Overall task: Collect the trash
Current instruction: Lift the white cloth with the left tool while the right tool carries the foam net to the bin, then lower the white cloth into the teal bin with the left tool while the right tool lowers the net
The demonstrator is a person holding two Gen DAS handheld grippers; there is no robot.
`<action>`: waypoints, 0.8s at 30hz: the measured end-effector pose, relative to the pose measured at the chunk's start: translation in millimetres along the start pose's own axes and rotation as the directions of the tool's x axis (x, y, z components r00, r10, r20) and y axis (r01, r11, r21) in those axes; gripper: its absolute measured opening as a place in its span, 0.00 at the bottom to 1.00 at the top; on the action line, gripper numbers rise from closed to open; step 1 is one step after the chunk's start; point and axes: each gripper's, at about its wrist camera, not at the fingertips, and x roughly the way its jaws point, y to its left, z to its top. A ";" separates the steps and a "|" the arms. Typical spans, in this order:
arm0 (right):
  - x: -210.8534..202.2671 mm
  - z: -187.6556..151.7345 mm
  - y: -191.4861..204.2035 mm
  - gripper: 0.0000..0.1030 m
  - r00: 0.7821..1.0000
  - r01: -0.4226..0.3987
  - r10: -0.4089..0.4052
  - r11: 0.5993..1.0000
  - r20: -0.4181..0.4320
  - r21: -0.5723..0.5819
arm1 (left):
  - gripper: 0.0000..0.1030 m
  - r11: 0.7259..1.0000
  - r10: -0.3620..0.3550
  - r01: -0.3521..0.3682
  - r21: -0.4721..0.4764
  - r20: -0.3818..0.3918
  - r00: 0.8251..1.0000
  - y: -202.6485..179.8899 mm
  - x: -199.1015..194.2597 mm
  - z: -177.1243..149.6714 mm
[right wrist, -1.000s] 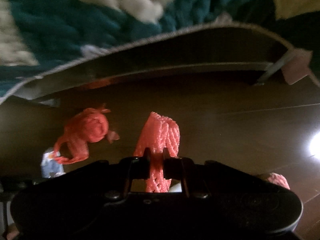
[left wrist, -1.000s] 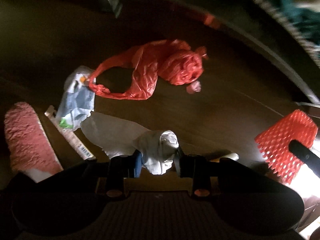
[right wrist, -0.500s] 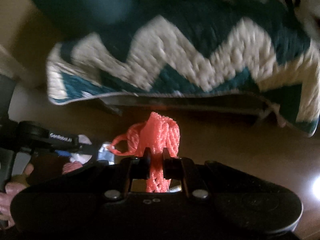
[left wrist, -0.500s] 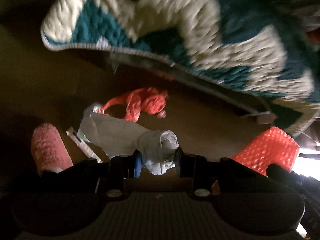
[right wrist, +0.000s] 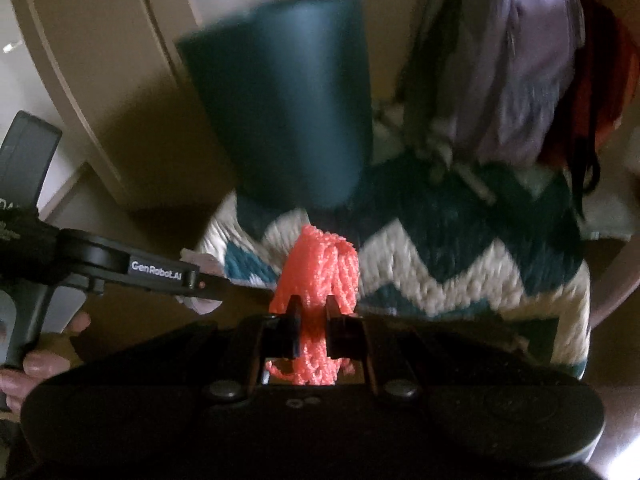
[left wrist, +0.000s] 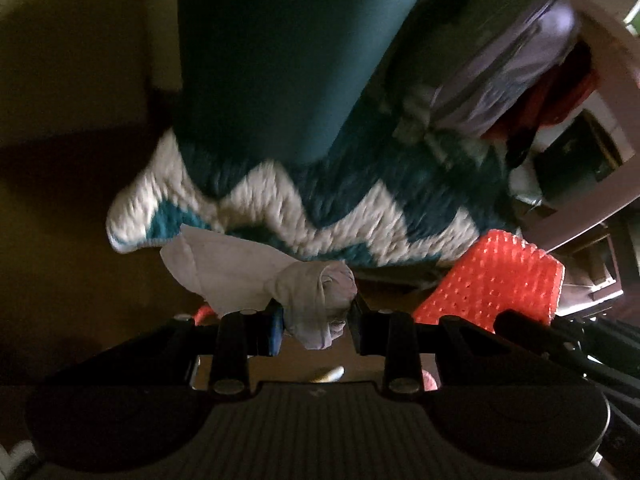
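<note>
- Two tools, each loaded: the left tool (left wrist: 316, 320) pinches a crumpled white tissue (left wrist: 256, 276), soft and light, trailing toward 10 o'clock.
- Right tool (right wrist: 310, 320) clamps an orange foam net (right wrist: 320, 280), springy, long axis toward 12.
- Behind both: a zigzag blanket (right wrist: 460, 256).

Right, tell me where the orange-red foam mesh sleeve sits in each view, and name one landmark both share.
Left wrist: the orange-red foam mesh sleeve sits at lower right, beside the white rag.
Right wrist: it is at lower centre, pinched in the right tool.
Shared landmark: the teal-and-cream zigzag knitted blanket behind it.
</note>
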 end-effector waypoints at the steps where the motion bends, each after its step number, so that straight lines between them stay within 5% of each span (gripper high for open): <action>1: -6.8 8.6 3.0 0.09 1.000 0.005 -0.005 1.000 0.019 -0.016 | 0.31 1.000 -0.001 0.000 0.011 0.019 1.000 -3.1 -10.0 7.2; 15: -55.5 109.2 35.4 0.09 0.975 0.050 -0.020 0.990 0.219 -0.133 | 0.31 0.991 -0.015 -0.027 0.131 0.302 0.953 -43.3 -133.0 115.6; 24: -40.5 176.0 51.4 0.09 0.952 0.079 -0.030 0.986 0.305 -0.150 | 0.31 0.990 -0.031 -0.024 0.138 0.383 0.923 -55.3 -143.0 193.7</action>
